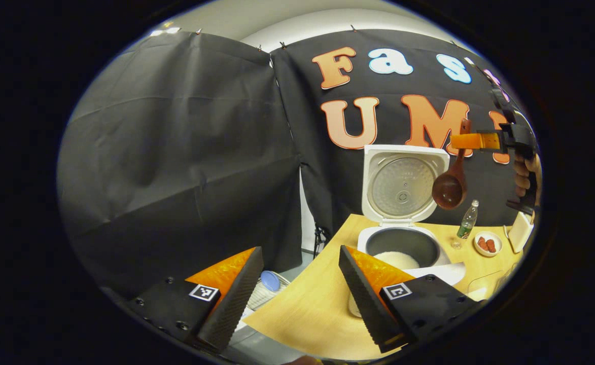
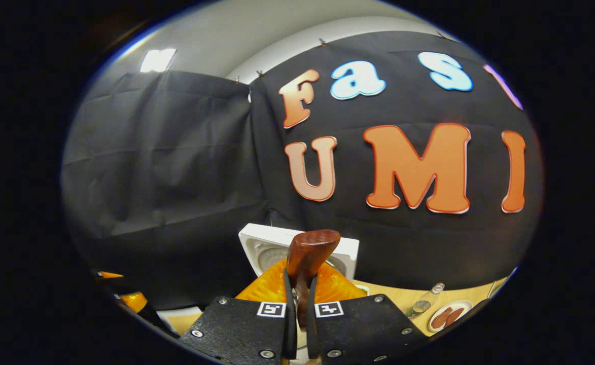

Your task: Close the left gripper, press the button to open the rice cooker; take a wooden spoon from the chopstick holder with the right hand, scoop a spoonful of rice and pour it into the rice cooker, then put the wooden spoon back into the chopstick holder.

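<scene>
Two claws are on record: the left claw [image 1: 297, 289] stands with its fingers wide apart and nothing between them, low over the near edge of the counter [image 1: 307, 309]. Just ahead and to its right sits the rice cooker [image 1: 404, 243], lid raised, white rice showing in the pot. The right claw [image 2: 297, 304] is clamped on the handle of the wooden spoon [image 2: 308, 253]; from the left gripper view the spoon bowl hangs below that claw, in front of the raised lid.
</scene>
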The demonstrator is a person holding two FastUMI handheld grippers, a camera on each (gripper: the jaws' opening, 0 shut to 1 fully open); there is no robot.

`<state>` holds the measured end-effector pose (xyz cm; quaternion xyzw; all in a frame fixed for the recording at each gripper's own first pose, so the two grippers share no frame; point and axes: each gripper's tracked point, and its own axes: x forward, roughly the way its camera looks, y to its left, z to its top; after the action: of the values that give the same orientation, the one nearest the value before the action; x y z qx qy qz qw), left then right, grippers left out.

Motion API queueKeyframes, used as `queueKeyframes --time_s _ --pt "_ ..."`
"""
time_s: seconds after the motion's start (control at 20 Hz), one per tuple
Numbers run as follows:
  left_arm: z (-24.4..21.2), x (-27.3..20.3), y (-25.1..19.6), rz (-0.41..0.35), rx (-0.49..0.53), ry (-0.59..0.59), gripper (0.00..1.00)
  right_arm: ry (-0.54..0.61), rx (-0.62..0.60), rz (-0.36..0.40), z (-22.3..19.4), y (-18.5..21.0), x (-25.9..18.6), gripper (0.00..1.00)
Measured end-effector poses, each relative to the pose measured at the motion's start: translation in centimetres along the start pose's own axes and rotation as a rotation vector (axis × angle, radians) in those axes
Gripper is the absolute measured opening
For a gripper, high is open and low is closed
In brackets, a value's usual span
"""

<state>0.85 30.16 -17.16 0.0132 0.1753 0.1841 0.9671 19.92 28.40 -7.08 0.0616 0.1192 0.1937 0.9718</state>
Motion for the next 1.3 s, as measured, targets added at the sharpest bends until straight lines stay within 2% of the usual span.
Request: queueKeyframes --time_s 0.15,0.2,0.35,0.45,0.55,0.6,0.75,0.8,1.0,1.05,1.3 --pt "1.0 -1.6 -2.9 0.021 0.100 -0.070 0.97 0.010 0.042 -0.073 -1.3 -5.8 -4.6 0.07" --pt "1.2 -1.9 -3.9 0.015 0.119 -0.078 1.00 0.022 0.053 -0.099 -2.0 -7.8 -6.4 0.07" --pt "1.5 -3.3 -7.2 -0.024 0.122 -0.087 0.97 0.048 0.090 -0.180 -4.1 -13.3 -11.7 0.07" --pt "1.7 -3.8 -9.1 -0.035 0.134 -0.090 1.00 0.070 0.119 -0.246 -6.0 -16.9 -15.2 0.07" --pt "1.7 -4.1 -12.4 -0.052 0.132 -0.090 0.97 0.096 0.156 -0.306 -8.0 -20.2 -18.3 0.07" --pt "1.7 -4.3 -13.5 -0.064 0.130 -0.087 1.00 0.102 0.175 -0.333 -8.9 -21.8 -19.7 0.07" --pt "1.9 -4.8 -16.6 -0.091 0.129 -0.081 1.00 0.120 0.214 -0.438 -11.8 -26.7 -24.4 0.07" --pt "2.0 -4.7 -17.8 -0.099 0.127 -0.081 0.97 0.126 0.226 -0.468 -12.8 -28.3 -25.8 0.07" --pt "2.7 -5.4 -20.7 -0.093 0.126 -0.082 1.00 0.172 0.299 -0.560 -17.2 -32.1 -29.6 0.07" --pt "3.0 -5.6 -20.9 -0.086 0.129 -0.089 0.97 0.181 0.327 -0.571 -18.3 -32.3 -30.3 0.07" --pt "6.1 -4.8 -21.8 -0.068 0.126 -0.128 1.00 0.219 0.431 -0.616 -24.3 -33.1 -31.9 0.07"
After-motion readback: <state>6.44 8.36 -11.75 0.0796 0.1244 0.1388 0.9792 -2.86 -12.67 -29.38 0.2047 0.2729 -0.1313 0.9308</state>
